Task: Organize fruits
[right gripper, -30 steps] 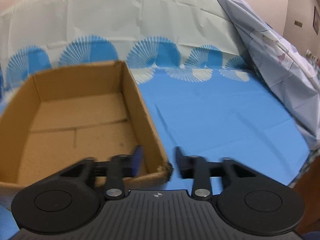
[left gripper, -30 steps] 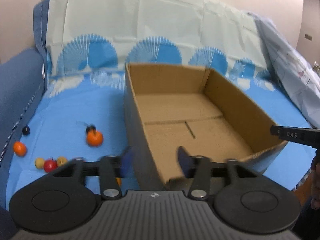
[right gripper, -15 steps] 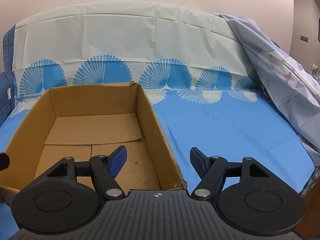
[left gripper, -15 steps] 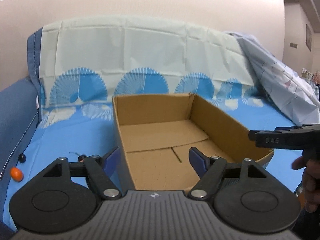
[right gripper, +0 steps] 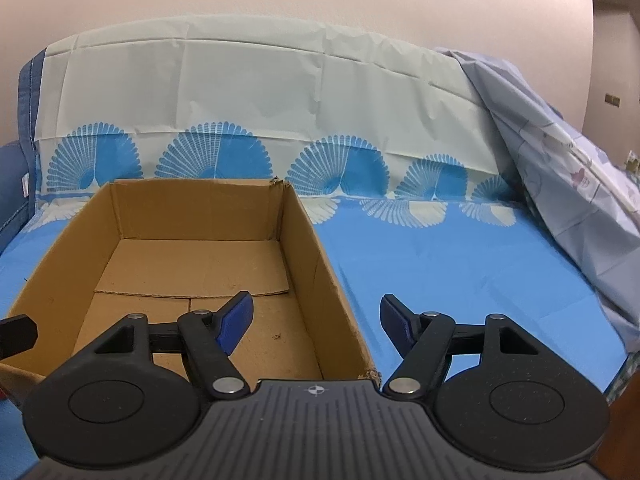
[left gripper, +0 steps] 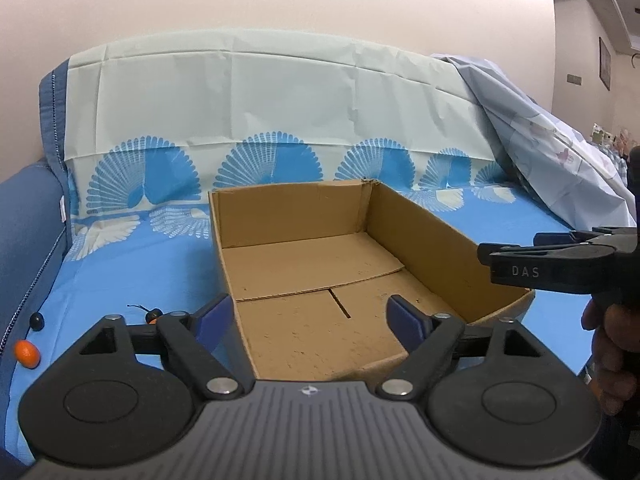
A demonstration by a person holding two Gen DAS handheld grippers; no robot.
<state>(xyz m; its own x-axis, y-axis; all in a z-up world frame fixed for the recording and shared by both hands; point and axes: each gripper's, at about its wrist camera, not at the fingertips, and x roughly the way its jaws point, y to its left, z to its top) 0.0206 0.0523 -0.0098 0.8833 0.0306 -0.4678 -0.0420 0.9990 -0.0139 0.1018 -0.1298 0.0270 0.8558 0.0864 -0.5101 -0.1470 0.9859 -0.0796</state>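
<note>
Sorting not begun: box [left gripper: 320,280] sat empty. Fruits [left gripper: 27,354] lay loose on sheet [left gripper: 132,272], 9 o'clock of box. Left gripper [left gripper: 308,318] jaws opening, nothing between. Right gripper [right gripper: 316,320] spread, straddling box wall, gripping nothing.

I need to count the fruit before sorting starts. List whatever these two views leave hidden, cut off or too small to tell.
- Left wrist view: the left gripper, jaws opening and empty, covers most of the fruit beside the cardboard box; only an orange fruit, a small dark fruit and a stemmed dark one show, too small to name.
- Right wrist view: no fruit shows; the box wall and the open right gripper block that side.
</note>
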